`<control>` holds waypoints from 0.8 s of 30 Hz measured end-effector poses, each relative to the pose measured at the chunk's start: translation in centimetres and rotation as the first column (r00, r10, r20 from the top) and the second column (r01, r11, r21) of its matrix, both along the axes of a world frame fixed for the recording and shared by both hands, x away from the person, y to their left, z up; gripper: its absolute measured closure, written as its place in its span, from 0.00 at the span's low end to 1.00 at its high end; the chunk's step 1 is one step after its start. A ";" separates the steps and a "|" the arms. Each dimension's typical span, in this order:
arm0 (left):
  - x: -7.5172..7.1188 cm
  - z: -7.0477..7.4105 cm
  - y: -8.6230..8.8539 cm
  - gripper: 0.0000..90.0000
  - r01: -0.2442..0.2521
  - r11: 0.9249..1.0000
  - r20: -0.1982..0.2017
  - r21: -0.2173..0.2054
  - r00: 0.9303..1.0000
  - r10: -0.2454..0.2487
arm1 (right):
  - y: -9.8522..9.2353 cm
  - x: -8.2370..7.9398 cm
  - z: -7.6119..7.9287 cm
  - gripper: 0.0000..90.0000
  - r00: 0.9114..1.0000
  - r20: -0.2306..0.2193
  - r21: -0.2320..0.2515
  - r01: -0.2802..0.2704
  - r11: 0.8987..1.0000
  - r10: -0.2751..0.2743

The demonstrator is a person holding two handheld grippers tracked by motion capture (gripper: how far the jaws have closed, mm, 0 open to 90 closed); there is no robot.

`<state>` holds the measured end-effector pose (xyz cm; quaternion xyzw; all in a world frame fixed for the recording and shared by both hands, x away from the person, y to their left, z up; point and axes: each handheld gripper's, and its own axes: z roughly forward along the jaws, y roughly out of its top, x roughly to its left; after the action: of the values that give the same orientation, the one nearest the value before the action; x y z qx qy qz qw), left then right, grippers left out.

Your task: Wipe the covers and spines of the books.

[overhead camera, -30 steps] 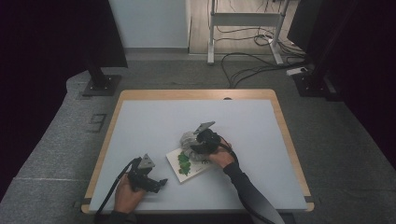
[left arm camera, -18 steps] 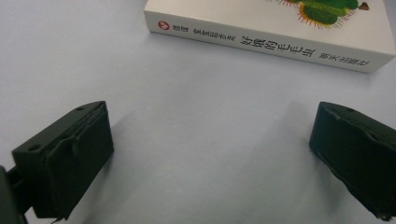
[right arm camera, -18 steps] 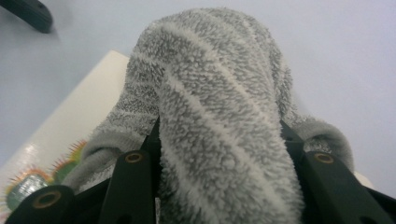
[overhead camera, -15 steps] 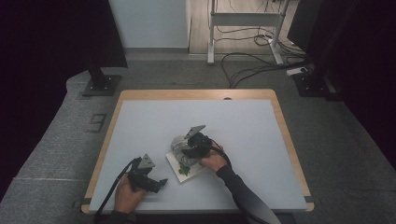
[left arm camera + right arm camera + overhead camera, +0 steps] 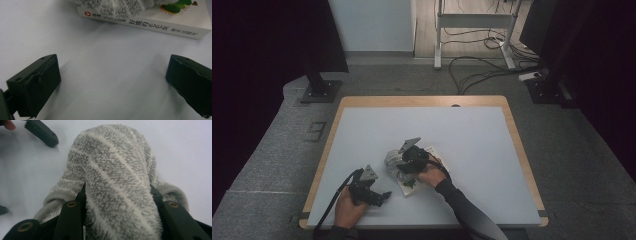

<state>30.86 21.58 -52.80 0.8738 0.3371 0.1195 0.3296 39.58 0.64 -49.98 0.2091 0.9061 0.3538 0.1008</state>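
A grey fuzzy cloth with pale stripes (image 5: 117,170) is clamped between the black jaws of my right gripper (image 5: 117,202), which is shut on it. In the high view that gripper (image 5: 402,161) holds the cloth (image 5: 391,165) over the left end of a white book with a green picture (image 5: 413,184). My left gripper (image 5: 383,196) rests low near the table's front left, jaws wide apart and nothing between them (image 5: 112,82). Just ahead of it lie the book's spine (image 5: 160,25) and the cloth's edge (image 5: 117,6).
The pale table top (image 5: 462,130) has a wooden rim. Beyond its far edge are dark stands, a metal frame and cables on the grey floor (image 5: 482,70). One jaw of the left gripper (image 5: 41,132) lies beyond the cloth in the right gripper view.
My right gripper has carried the cloth leftward across the book, toward the left gripper. The left hand has stayed where it was.
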 end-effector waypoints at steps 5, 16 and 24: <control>0.0 0.0 0.0 0.00 0.000 1.000 0.000 0.001 1.000 0.000 | 0.9 -0.3 0.0 0.60 1.000 0.005 -0.001 -0.018 1.000 0.018; 0.0 0.0 0.0 0.00 0.001 1.000 0.000 0.002 1.000 -0.001 | 1.3 -0.6 0.0 0.60 1.000 0.015 0.008 -0.021 1.000 0.021; 0.0 0.0 0.0 0.00 0.000 1.000 0.001 0.002 1.000 0.000 | 1.0 -0.5 0.2 0.60 1.000 0.003 0.033 -0.011 0.999 0.011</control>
<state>30.84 21.58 -52.79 0.8740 0.3370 0.1201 0.3288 39.06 1.60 -49.82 0.2051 0.9011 0.3695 0.0966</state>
